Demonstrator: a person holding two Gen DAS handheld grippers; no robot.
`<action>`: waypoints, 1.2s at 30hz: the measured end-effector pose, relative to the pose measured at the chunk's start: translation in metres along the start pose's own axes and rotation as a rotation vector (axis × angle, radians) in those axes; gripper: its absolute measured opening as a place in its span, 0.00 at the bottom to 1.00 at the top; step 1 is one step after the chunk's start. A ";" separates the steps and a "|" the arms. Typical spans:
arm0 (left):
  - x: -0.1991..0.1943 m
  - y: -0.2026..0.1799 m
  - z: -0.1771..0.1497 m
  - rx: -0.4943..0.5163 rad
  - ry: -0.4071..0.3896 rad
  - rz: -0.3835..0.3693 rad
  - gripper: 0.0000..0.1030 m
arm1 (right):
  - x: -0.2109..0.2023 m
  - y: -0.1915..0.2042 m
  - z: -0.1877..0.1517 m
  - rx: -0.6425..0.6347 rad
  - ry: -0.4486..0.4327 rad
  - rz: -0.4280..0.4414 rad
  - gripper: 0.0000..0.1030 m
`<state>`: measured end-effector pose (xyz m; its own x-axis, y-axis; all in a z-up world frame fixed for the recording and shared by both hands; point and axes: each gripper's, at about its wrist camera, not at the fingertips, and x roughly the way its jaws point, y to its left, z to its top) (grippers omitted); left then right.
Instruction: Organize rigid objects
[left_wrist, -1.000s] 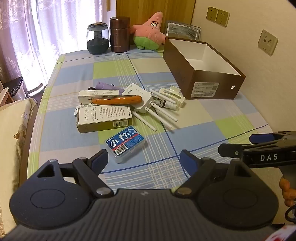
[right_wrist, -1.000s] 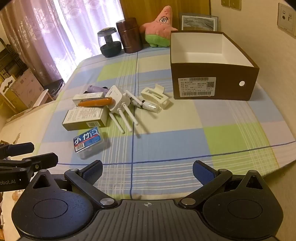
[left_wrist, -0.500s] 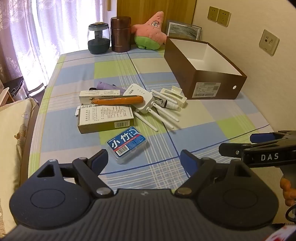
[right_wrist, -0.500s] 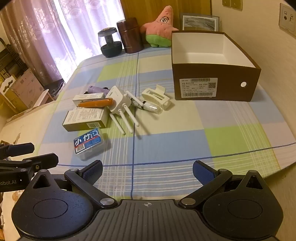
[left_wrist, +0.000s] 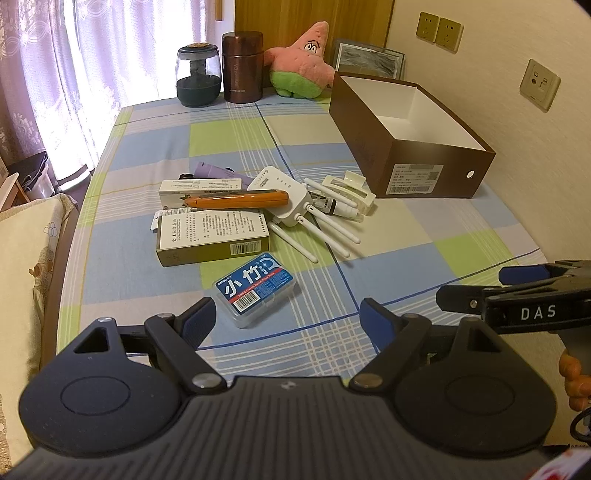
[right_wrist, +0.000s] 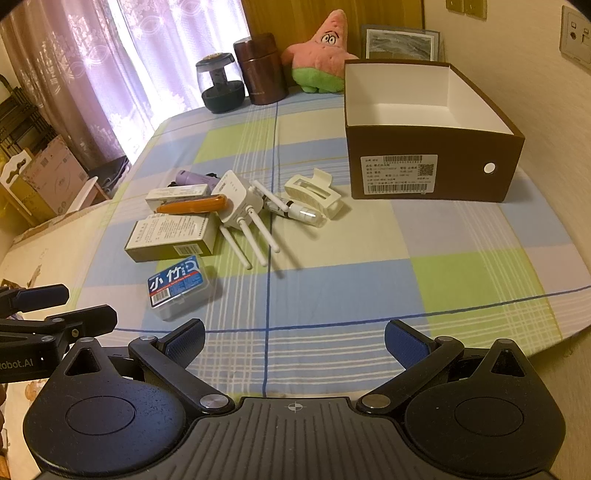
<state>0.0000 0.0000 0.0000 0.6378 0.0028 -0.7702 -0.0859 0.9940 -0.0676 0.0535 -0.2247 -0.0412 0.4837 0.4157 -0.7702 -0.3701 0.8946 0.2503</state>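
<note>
A clutter of small items lies mid-table: a blue-labelled floss case (left_wrist: 255, 289) (right_wrist: 178, 285) nearest me, a gold-sided carton (left_wrist: 211, 236) (right_wrist: 173, 237), an orange pen (left_wrist: 238, 199) (right_wrist: 194, 205) on a slim white carton (left_wrist: 201, 186), a white router with antennas (left_wrist: 291, 201) (right_wrist: 236, 206), a white hair claw (left_wrist: 347, 190) (right_wrist: 313, 192), a small vial (right_wrist: 301, 213) and a purple object (left_wrist: 210, 171). An open brown box (left_wrist: 406, 136) (right_wrist: 430, 129) with nothing visible inside stands at the right. My left gripper (left_wrist: 286, 320) hovers open just short of the floss case. My right gripper (right_wrist: 294, 339) is open over the near table edge.
At the back stand a dark glass jar (left_wrist: 197, 75), a brown canister (left_wrist: 242, 66), a pink starfish plush (left_wrist: 303, 64) and a picture frame (left_wrist: 367, 61). Wall sockets (left_wrist: 539, 85) are at right. A cushioned seat (left_wrist: 22, 258) and curtains flank the left side.
Both grippers have drifted slightly forward toward the items, which look a little nearer. Both stay open; nothing on the table has moved.
</note>
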 end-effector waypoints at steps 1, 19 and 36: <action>0.000 0.000 0.000 0.000 -0.001 0.001 0.80 | 0.000 0.000 0.000 0.000 0.000 0.001 0.98; 0.000 0.000 0.000 0.000 0.002 0.000 0.80 | 0.005 0.002 0.001 -0.001 0.001 0.001 0.98; 0.017 0.006 0.001 -0.002 0.022 0.020 0.80 | 0.018 0.000 0.004 0.009 0.013 0.010 0.98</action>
<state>0.0109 0.0060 -0.0125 0.6190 0.0198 -0.7852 -0.0994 0.9936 -0.0534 0.0652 -0.2163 -0.0531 0.4694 0.4223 -0.7755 -0.3678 0.8919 0.2630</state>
